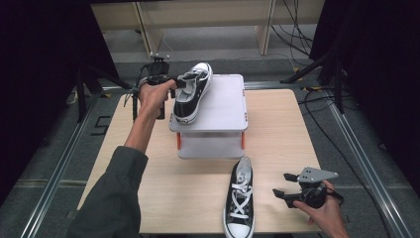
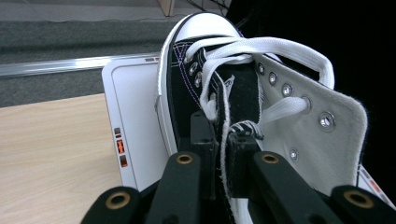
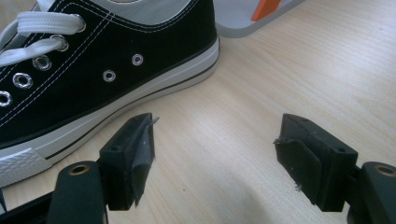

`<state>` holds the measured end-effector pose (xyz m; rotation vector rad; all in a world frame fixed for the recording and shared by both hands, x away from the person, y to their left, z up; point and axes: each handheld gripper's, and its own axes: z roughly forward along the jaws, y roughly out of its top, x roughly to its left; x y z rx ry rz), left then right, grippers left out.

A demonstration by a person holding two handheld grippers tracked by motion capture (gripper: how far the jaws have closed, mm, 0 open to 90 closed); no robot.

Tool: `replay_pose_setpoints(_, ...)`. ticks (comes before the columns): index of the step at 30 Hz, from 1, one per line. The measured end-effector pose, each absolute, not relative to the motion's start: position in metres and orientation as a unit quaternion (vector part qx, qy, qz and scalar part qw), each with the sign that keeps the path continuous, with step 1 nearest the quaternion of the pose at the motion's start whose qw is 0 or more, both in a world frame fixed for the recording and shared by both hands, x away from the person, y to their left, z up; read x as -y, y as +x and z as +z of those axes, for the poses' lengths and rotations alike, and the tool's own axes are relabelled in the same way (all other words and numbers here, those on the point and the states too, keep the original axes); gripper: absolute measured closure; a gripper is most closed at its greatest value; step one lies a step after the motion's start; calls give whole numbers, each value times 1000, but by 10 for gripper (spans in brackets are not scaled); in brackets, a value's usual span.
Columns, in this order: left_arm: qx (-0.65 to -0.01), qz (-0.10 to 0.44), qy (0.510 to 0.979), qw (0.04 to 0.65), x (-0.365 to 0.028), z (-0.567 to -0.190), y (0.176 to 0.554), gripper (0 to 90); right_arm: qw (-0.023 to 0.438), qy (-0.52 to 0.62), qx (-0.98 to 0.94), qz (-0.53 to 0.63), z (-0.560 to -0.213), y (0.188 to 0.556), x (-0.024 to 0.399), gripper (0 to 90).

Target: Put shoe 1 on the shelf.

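A black-and-white canvas sneaker (image 1: 192,91) lies on the top shelf of a grey two-tier stand (image 1: 223,106), toe pointing away. My left gripper (image 1: 177,85) is at the shoe's left side, shut on the upper by the laces. In the left gripper view the jaws (image 2: 219,135) pinch the black canvas edge of this sneaker (image 2: 299,116). A second matching sneaker (image 1: 240,198) lies on the wooden table in front of the stand. My right gripper (image 1: 281,184) rests open just right of it. In the right gripper view its jaws (image 3: 215,149) stand wide apart over bare wood, beside that sneaker (image 3: 93,79).
The stand has orange supports (image 1: 179,140) between its shelves, and its base (image 3: 243,21) sits close behind the table sneaker. The wooden table (image 1: 287,129) has free room on both sides of the stand. Black frame posts and cables stand beyond the table's edges.
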<state>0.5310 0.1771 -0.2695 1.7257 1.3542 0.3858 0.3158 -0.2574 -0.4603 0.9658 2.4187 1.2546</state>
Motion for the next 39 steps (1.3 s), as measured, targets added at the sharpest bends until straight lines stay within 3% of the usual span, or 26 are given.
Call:
replay_pose_setpoints(12,-561,170,693,419,-173,-283,539,830,125,330,-830,431,-460,315,257,281)
replay_pose_setpoints(20,-575,161,675,434,-169,-285,538,792,126,322,-832,434,-461,317,257,281)
replay_pose_setpoints(26,-573,154,667,449,-168,-275,533,590,128,320,-832,434,-461,317,258,281)
replay_pose_setpoints(39,-529,165,708,439,-200,-247,493,425,125,327,-831,433,-460,317,258,281)
